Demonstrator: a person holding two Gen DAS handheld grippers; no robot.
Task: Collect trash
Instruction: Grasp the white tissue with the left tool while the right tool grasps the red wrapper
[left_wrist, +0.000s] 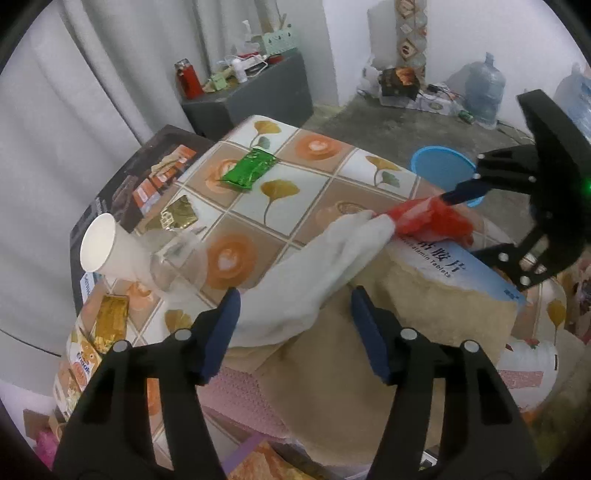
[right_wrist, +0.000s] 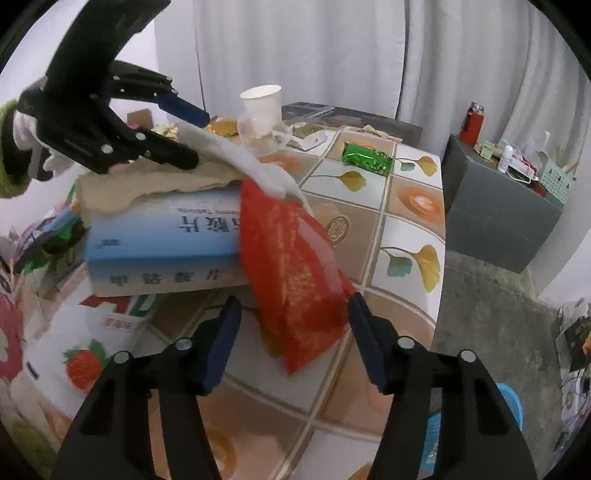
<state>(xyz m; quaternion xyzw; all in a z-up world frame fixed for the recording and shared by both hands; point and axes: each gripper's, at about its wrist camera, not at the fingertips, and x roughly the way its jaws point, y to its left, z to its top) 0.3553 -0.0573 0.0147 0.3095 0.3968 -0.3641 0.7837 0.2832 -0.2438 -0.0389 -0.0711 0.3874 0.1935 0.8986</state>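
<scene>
On the tiled table (right_wrist: 413, 229), the left gripper (left_wrist: 295, 332) straddles a crumpled white tissue (left_wrist: 310, 273) with its jaws apart, pads clear of it. The tissue stretches diagonally from the beige cloth (left_wrist: 388, 339) toward a glossy red wrapper (right_wrist: 291, 273). The wrapper leans on the blue box (right_wrist: 162, 240), its long axis running toward the table edge. The right gripper (right_wrist: 293, 339) brackets its lower end, open, not pressing.
</scene>
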